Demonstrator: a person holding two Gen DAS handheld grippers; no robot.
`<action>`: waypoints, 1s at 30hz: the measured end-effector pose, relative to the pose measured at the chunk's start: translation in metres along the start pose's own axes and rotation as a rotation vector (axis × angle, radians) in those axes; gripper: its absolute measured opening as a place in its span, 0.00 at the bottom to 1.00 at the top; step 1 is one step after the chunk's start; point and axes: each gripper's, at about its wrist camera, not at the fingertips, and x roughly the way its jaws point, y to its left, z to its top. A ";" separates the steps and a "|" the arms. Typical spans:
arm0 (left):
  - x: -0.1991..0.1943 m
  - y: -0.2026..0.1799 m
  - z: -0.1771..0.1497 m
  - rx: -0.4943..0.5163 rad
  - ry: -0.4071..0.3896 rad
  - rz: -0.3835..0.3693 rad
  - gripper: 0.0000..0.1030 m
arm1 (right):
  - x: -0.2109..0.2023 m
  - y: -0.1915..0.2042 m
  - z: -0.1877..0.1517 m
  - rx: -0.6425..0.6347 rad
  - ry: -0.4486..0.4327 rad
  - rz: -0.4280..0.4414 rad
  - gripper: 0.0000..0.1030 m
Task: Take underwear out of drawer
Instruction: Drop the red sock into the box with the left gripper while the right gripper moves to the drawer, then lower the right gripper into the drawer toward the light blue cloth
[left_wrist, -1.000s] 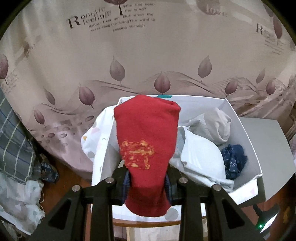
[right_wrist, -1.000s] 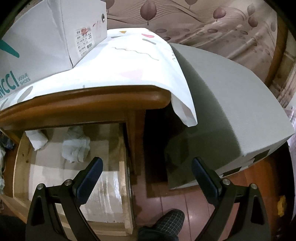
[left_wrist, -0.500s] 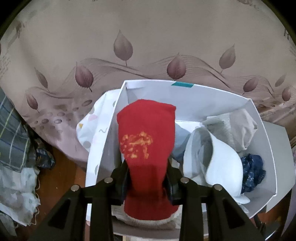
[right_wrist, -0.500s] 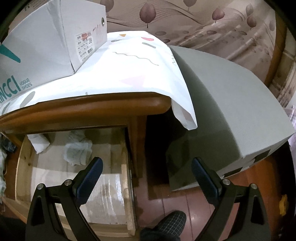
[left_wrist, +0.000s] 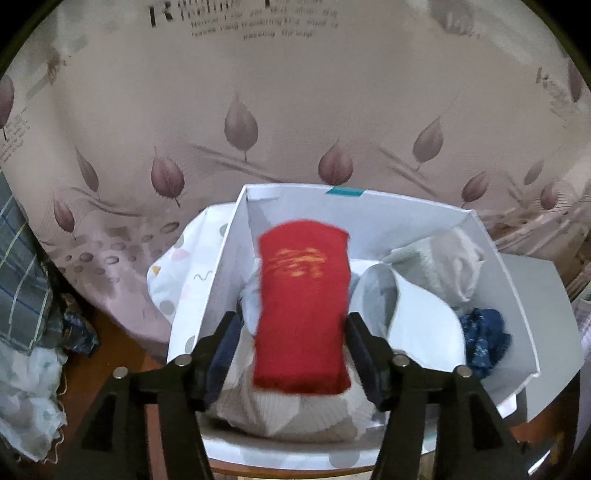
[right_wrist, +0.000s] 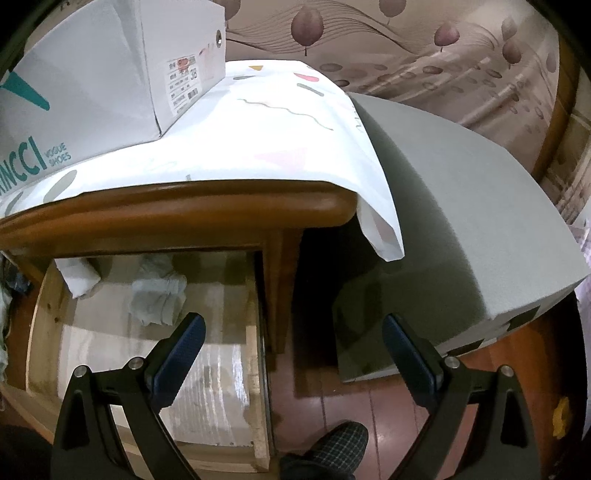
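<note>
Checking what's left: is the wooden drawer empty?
No. The open wooden drawer holds a crumpled pale cloth and a white roll.

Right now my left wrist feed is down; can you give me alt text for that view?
The left hand-held gripper is open around a blurred red garment over an open white box of pale and dark blue clothes. A leaf-patterned curtain hangs behind.
</note>
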 end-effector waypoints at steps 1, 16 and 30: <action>-0.007 0.000 -0.003 0.003 -0.017 -0.009 0.61 | 0.000 0.002 0.000 -0.007 -0.001 -0.001 0.92; -0.098 0.085 -0.129 -0.266 -0.246 0.238 0.64 | -0.017 0.075 -0.021 -0.375 -0.116 0.078 0.92; -0.030 0.205 -0.258 -0.764 -0.064 0.508 0.64 | 0.011 0.175 -0.037 -0.785 -0.014 0.170 0.60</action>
